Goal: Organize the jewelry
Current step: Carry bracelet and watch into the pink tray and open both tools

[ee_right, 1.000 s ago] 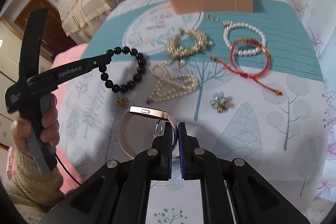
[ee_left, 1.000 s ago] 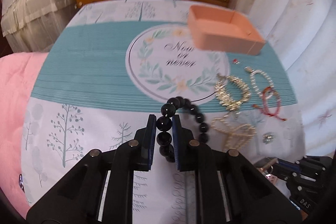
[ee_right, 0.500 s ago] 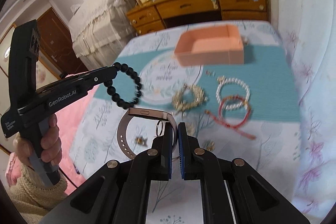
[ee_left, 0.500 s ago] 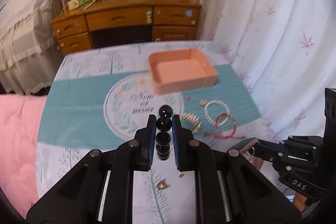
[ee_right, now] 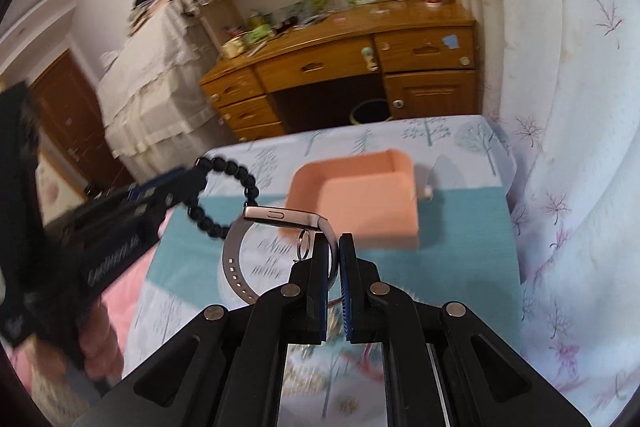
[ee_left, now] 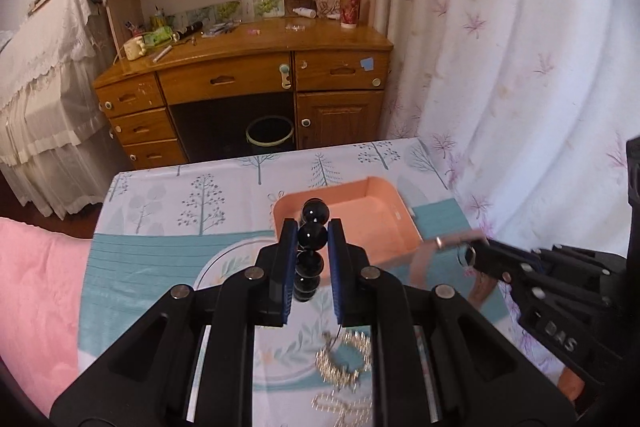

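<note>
On our left, the left gripper [ee_left: 312, 231] is clamped on the black bead bracelet [ee_left: 311, 235], which hangs in the air in front of the pink tray [ee_left: 404, 215]. The tray sits on the tree-print tablecloth [ee_left: 168, 203], near the far edge of the table. Below it a gold chain bracelet [ee_left: 344, 363] lies on the cloth. On our right, the right gripper [ee_right: 331, 251] pinches the strap of a rose-gold watch [ee_right: 280, 215], held aloft just short of the tray.

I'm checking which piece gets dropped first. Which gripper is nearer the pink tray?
Hard to call; probably the left. The left gripper holds the black bead bracelet by the pink tray's near-left rim; the right gripper, holding the watch, sits just short of its near wall.
</note>
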{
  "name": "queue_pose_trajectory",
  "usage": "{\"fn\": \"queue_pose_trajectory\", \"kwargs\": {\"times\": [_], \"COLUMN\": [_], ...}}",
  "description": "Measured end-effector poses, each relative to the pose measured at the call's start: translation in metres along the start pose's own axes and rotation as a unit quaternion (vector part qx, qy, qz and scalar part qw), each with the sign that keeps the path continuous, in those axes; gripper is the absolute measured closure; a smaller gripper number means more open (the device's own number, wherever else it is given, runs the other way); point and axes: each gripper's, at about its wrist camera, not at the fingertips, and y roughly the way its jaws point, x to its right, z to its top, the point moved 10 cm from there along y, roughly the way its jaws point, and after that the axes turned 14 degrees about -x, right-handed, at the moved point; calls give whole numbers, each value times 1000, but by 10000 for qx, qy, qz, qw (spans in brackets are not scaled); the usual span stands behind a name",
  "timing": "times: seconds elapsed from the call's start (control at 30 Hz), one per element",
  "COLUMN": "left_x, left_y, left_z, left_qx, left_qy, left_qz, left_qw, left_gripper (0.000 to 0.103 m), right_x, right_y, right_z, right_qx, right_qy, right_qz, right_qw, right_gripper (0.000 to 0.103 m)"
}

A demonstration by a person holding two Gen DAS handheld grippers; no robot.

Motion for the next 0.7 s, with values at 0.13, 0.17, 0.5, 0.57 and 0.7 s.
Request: {"fn": "queue_pose_trajectory", "kwargs": {"times": [0.13,0.17,0.5,0.57,0.7], "left_x": [7,10,17,11,-6], "left_y": [47,59,155,167,178], "left_z": [20,23,10,5,-4], "left_qx": [-131,-147,-573,-686,-866], "left_qy": [-63,-85,-133,-213,-305], "left_qz": [-120,-155,-150,-157,19], "left_qw": [9998,9997,9982,9973,9958], "left_gripper": [91,91,90,90,90], "right_x": [26,34,69,70,72], "right_y": [43,55,171,182,198], "right_z": [45,56,60,58,57], "right_qx": [-24,-15,-415,-464,-511], "right_qy": [289,381,872,857,803], "right_qz": [-188,-205,-147,-146,-271], "right_qw": [9994,9991,9952,9951,9951], "right_gripper": [97,97,97,97,97]}}
